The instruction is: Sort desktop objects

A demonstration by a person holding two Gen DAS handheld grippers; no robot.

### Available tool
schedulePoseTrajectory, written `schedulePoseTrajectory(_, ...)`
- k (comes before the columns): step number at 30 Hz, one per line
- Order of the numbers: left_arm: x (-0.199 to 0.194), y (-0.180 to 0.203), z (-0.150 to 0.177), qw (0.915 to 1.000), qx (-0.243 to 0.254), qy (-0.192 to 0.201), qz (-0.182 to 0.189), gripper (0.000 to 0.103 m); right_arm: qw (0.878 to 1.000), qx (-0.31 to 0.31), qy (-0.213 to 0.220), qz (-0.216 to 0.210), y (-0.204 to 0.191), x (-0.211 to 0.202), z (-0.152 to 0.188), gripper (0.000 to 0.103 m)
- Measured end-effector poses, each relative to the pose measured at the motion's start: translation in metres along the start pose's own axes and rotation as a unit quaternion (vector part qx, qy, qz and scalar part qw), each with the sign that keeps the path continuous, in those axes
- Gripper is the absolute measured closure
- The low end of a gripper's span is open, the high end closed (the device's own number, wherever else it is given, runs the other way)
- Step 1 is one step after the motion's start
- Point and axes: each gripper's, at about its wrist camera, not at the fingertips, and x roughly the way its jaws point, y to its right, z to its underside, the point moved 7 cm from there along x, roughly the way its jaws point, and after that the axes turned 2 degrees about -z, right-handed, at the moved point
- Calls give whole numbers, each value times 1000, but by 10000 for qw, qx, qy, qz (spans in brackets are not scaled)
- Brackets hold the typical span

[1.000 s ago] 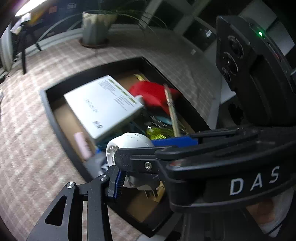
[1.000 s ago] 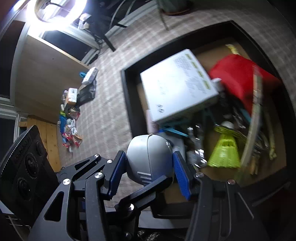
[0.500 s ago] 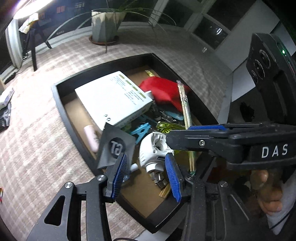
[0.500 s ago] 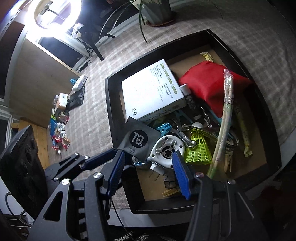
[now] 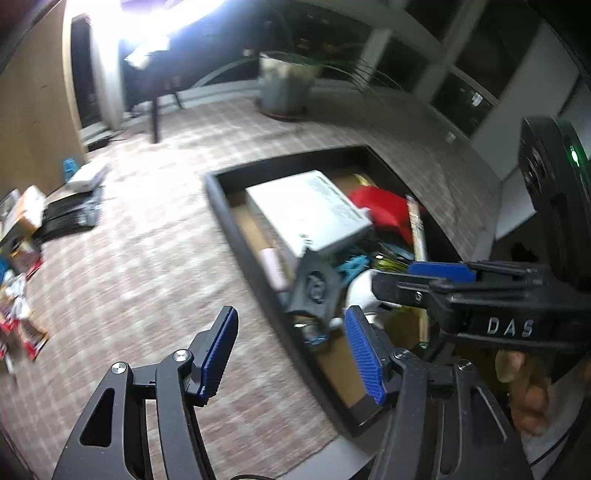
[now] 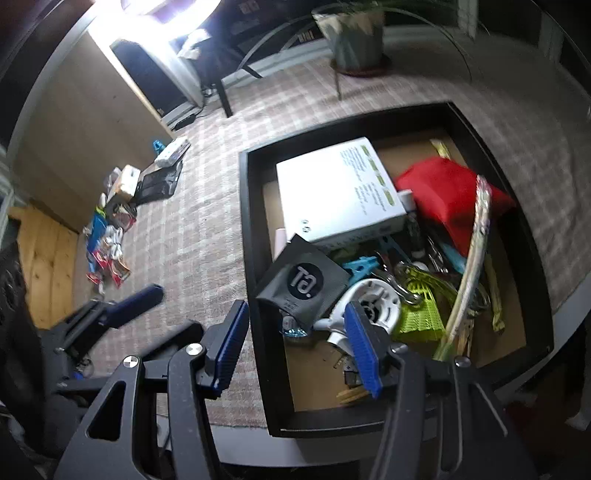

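A black tray [image 6: 255, 295] on the checked cloth holds a white box [image 6: 336, 195], a red pouch [image 6: 450, 195], a black sachet [image 6: 303, 280], a white round device [image 6: 369, 306], a yellow-green shuttlecock [image 6: 421, 310] and several small items. My right gripper [image 6: 295, 347] is open and empty above the tray's near left rim. My left gripper [image 5: 291, 354] is open and empty over the cloth just left of the tray [image 5: 236, 229]. The right gripper [image 5: 436, 280] also shows in the left wrist view. The left gripper's fingers [image 6: 136, 299] show in the right wrist view.
A pile of loose packets and boxes [image 6: 114, 225] lies on the cloth at the far left, also in the left wrist view [image 5: 22, 251]. A potted plant [image 6: 351, 33] stands at the back. The table's front edge [image 6: 240, 443] runs just below the tray.
Both grippers have pulled back and left from the tray. The white round device and the black sachet, held a second ago, now lie in the tray. Both grippers are open.
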Motion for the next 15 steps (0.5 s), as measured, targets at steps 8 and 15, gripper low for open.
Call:
schedulePoseTrajectory(8, -34, -56, 10, 9974, -392, 355, -497, 39, 9969, -532, 428, 398, -51, -1, 2, 50)
schedulePoseTrajectory(15, -62, -105, 26, 9911, -718, 557, -976, 32, 9905, -977, 716, 647, -102, 7, 5, 50)
